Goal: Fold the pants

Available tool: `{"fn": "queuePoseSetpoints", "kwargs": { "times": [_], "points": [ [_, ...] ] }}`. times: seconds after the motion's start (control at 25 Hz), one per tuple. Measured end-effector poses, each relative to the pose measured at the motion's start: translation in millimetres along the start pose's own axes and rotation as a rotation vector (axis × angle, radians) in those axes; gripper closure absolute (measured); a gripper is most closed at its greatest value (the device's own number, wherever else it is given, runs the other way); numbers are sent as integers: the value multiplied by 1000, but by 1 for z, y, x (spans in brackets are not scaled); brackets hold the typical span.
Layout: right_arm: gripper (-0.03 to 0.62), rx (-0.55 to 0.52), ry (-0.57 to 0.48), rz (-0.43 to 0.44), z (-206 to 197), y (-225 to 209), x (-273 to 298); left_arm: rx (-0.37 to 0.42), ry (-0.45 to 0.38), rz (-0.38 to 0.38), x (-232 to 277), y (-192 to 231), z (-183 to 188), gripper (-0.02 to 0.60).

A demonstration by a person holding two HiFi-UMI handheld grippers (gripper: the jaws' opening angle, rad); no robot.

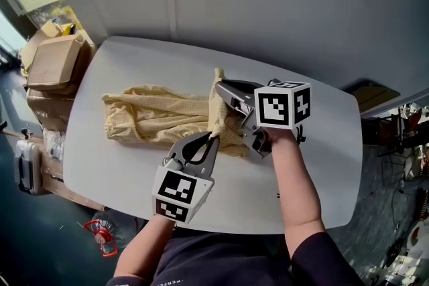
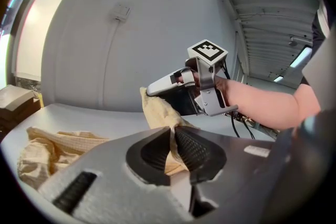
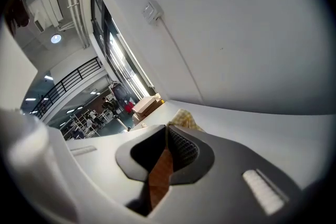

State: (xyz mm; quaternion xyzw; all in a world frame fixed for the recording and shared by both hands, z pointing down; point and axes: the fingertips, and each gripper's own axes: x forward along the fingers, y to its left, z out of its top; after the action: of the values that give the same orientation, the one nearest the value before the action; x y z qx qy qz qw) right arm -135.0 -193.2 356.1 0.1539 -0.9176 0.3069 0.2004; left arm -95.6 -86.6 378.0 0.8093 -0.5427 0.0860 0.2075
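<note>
Left gripper [image 1: 213, 138] and right gripper [image 1: 219, 84] jaws each pinch the pale yellow cloth pants [image 1: 154, 118]; they look soft, light, floppy, and corners should grip best

One pair of pants [image 1: 161, 118], pale yellow, the only garment out here. One table [image 1: 322, 164], white. Two grippers now: the left gripper [image 1: 213, 138] and the right gripper [image 1: 220, 85]. Each carries a single marker cube, so two in all, the left cube [image 1: 179, 192] and the right cube [image 1: 281, 105]. Two forearms, one behind each gripper. Off the table's left end, cardboard boxes [image 1: 57, 60], at least two. On the floor, one small red object [image 1: 100, 234].
</note>
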Motion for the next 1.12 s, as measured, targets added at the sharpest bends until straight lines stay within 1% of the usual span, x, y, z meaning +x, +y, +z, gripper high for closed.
{"fn": "queuePoseSetpoints", "kwargs": {
  "times": [0.2,0.4,0.6,0.84,0.92,1.0,1.12],
  "points": [
    [577,-3,48,34,-9,25,44,-2,34,60,-25,39,-16,555],
    [576,2,105,43,-30,39,84,-16,90,91,-43,67,-40,554],
    [576,1,164,21,-55,42,116,-53,144,80,-52,86,-69,551],
    [572,-31,217,-62,-84,32,141,-59,213,58,-53,98,-94,537],
    [556,-37,239,-80,-90,30,147,-61,225,59,-55,103,-99,529],
    [523,-31,248,-65,-89,33,149,-64,229,60,-58,105,-101,522],
    [506,-24,194,-30,-75,42,141,-61,224,65,-66,107,-99,503]
  ]
}}
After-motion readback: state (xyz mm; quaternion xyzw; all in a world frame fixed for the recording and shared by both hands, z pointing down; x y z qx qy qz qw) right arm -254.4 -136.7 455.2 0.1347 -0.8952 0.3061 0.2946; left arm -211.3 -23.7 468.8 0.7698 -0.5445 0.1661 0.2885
